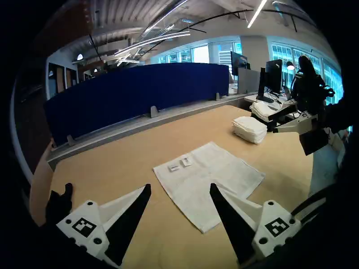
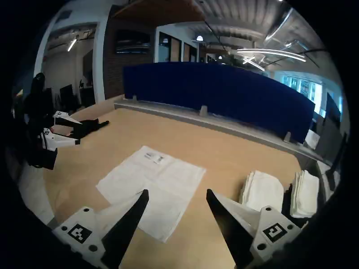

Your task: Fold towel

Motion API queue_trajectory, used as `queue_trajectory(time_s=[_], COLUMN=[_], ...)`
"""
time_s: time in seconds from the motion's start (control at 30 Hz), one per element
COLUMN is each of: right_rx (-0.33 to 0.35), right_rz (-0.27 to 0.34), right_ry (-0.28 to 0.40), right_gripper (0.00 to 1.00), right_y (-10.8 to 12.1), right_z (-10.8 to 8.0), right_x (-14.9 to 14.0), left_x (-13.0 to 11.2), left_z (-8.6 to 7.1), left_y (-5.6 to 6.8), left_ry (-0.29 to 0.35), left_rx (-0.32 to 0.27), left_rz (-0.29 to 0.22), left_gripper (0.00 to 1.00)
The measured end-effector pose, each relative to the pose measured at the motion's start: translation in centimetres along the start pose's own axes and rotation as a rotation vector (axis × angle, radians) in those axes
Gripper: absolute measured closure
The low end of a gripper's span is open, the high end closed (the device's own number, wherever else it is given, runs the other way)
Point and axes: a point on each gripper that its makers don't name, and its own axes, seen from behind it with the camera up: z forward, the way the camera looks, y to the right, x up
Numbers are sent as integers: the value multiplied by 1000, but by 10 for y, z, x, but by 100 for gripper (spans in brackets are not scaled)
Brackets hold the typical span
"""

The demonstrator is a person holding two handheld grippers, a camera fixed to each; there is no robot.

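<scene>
A white towel (image 1: 208,184) lay spread flat and unfolded on a tan wooden table (image 1: 112,157), at the lower centre of the left gripper view, with small tags near its far left edge. The left gripper (image 1: 179,186) hovered at the bottom of that view, its two black fingers spread wide apart and holding nothing, tips above the towel's near side. In the right gripper view the right gripper (image 2: 177,192) was likewise spread and empty at the bottom of the frame, above the near edge of the towel.

By the look of it, folding had not begun: this was the approach before the first grasp. The next move probably called for lowering each claw to a corner on the same edge, pinching only the one cloth layer, then carrying that edge over to meet the opposite one.

A stack of folded towels (image 1: 250,129) sat at centre right of the left gripper view, well apart from the flat towel. A blue partition (image 1: 134,94) ran along the table's far side, with monitors (image 1: 273,76) at upper right. Nothing lay on the towel or between it and the claws.
</scene>
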Motion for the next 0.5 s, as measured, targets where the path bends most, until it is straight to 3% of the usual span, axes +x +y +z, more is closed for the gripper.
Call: queue_trajectory(time_s=[0.5], right_rx=[49], right_rz=[-19], right_ry=[-115], right_gripper=[0], right_y=[-19], right_z=[33], right_x=[-68], left_x=[-69], left_z=[25], left_y=[25], left_ry=[-132], left_rx=[-84], left_rz=[8], left_gripper=[3])
